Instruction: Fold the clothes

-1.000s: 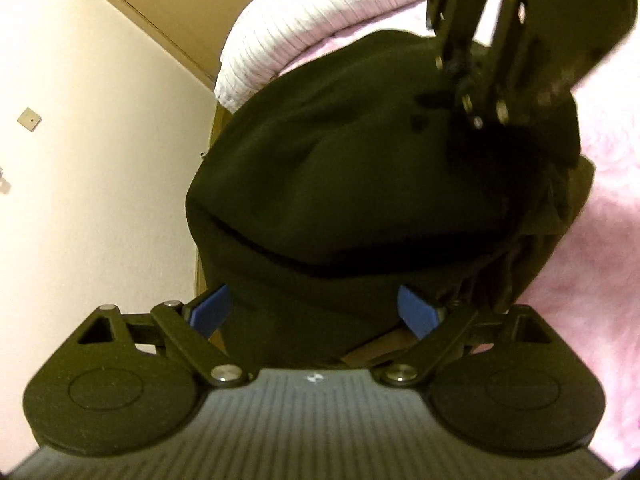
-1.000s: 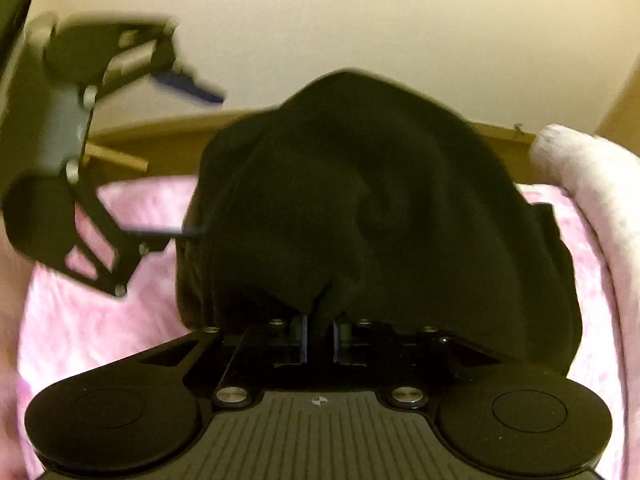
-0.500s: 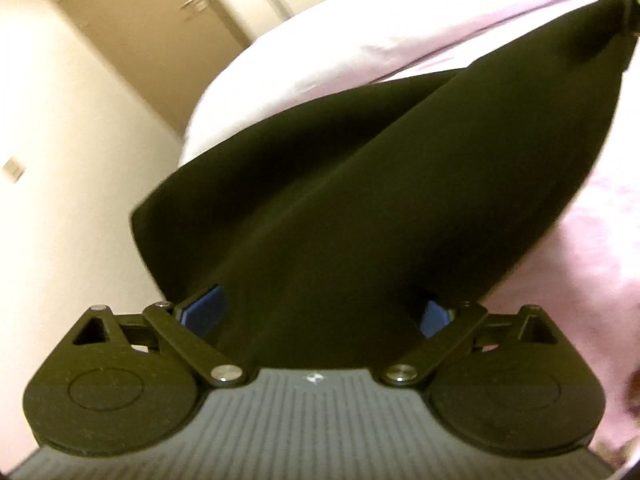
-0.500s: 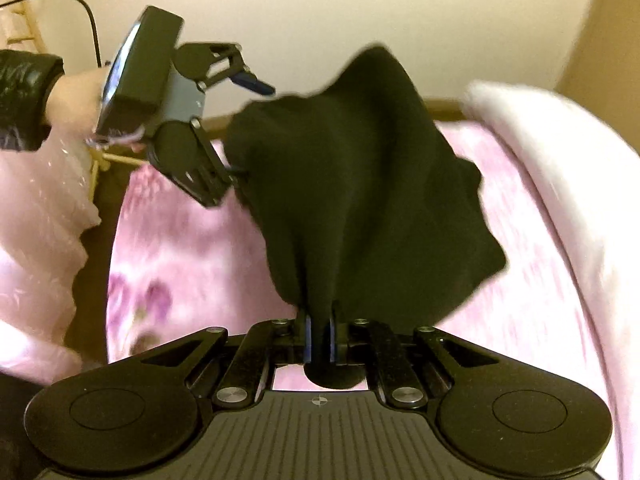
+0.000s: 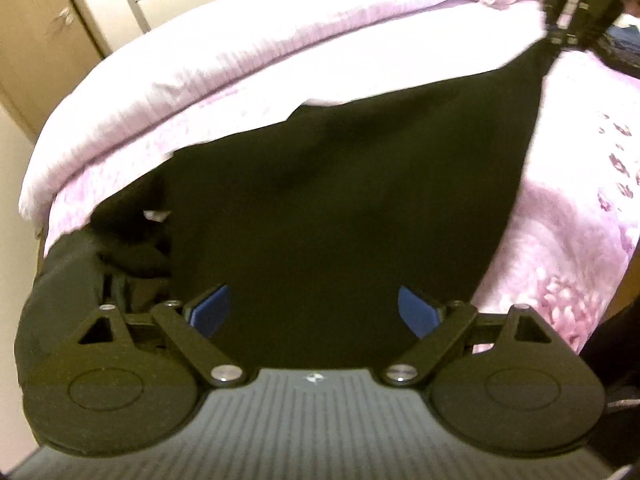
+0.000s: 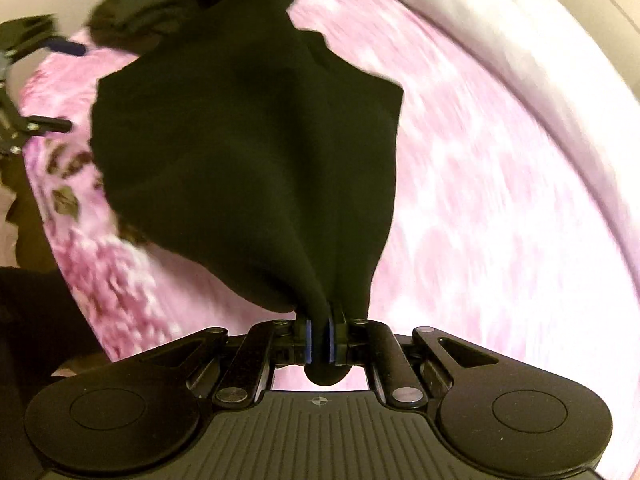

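A black garment (image 5: 340, 200) hangs stretched over the pink floral bed cover (image 5: 560, 240). My right gripper (image 6: 320, 320) is shut on one pinched corner of it, and the cloth (image 6: 248, 140) fans out from the pads. In the left wrist view that gripper (image 5: 568, 36) is at the top right with the corner drawn taut. My left gripper (image 5: 314, 304) has its blue pads (image 5: 210, 310) wide apart and its jaws are closing. The garment's near edge lies between them, untouched by the pads. A bunched part of the garment (image 5: 80, 272) sits at the left.
A pale folded duvet (image 5: 200, 60) runs along the far side of the bed, also seen in the right wrist view (image 6: 520, 40). Wooden wardrobe doors (image 5: 48, 32) stand behind it. The left gripper (image 6: 60, 86) shows at the left edge of the right wrist view.
The right gripper has swung far away from the left one, pulling the bunched garment out into a stretched sheet. Both views have tipped down toward the bed.
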`<state>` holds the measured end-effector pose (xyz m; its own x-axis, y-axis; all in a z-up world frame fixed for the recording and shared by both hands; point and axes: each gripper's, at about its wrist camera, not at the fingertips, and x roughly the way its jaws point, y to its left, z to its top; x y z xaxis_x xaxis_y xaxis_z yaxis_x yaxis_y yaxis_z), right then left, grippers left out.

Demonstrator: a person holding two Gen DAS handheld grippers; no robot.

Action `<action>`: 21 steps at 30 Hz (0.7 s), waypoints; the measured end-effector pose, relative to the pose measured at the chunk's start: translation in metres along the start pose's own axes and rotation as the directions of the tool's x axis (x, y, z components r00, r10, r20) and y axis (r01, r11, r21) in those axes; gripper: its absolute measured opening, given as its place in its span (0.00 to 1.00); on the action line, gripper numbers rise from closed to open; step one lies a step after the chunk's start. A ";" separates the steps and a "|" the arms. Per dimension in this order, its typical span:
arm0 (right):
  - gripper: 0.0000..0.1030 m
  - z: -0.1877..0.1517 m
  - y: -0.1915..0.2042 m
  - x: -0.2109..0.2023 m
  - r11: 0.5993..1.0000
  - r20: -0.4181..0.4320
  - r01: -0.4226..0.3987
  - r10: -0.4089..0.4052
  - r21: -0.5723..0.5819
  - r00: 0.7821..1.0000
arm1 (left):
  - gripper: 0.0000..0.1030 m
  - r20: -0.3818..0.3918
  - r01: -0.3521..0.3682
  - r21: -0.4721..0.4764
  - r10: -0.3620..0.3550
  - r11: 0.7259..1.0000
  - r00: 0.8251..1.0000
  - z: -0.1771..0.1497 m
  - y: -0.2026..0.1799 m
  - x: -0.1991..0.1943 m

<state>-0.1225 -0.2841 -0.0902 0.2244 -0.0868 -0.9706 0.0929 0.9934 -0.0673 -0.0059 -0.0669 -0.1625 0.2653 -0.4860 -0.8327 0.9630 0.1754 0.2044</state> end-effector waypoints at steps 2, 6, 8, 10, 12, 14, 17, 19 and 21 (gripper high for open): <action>0.06 -0.020 -0.007 0.004 1.000 -0.009 -0.003 0.003 0.025 1.000 | 0.87 -0.036 -0.030 -0.045 0.029 0.999 0.999 0.002 0.006 0.009; 0.06 -0.032 -0.002 0.002 0.999 0.015 -0.018 0.017 0.039 1.000 | 0.87 -0.099 -0.081 -0.132 0.068 0.988 0.993 0.002 0.032 0.024; 0.06 -0.033 0.000 0.004 0.998 0.011 -0.013 0.013 0.053 1.000 | 0.87 -0.123 -0.098 -0.160 0.079 0.982 0.989 0.005 0.052 0.039; 0.07 -0.032 0.004 0.006 0.998 -0.006 -0.002 0.003 0.067 1.000 | 0.88 -0.128 -0.093 -0.165 0.072 0.982 0.989 -0.005 0.062 0.044; 0.12 -0.030 0.009 0.010 0.997 -0.047 0.027 -0.024 0.068 0.999 | 0.88 -0.132 -0.082 -0.150 0.062 0.985 0.989 -0.007 0.076 0.064; 0.34 -0.030 0.016 0.013 0.996 -0.093 0.068 -0.063 0.052 0.994 | 0.88 -0.136 -0.064 -0.137 0.045 0.989 0.990 -0.008 0.089 0.085; 0.66 -0.030 0.027 0.014 0.995 -0.135 0.101 -0.097 0.023 0.986 | 0.88 -0.141 -0.012 -0.119 -0.005 0.993 0.990 -0.006 0.105 0.123; 0.67 -0.028 0.032 0.010 0.993 -0.147 0.116 -0.110 0.036 0.983 | 0.88 -0.157 0.025 -0.114 -0.043 0.993 0.987 -0.005 0.115 0.148; 0.68 -0.026 0.037 0.007 0.990 -0.156 0.131 -0.121 0.055 0.980 | 0.78 -0.206 0.079 -0.128 -0.105 0.989 0.973 -0.004 0.122 0.173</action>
<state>-0.1423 -0.2456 -0.1056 0.0578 -0.1940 -0.9793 0.1746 0.9678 -0.1814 0.1568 -0.1260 -0.2835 0.1477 -0.3146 -0.9376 0.9671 0.2445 0.0703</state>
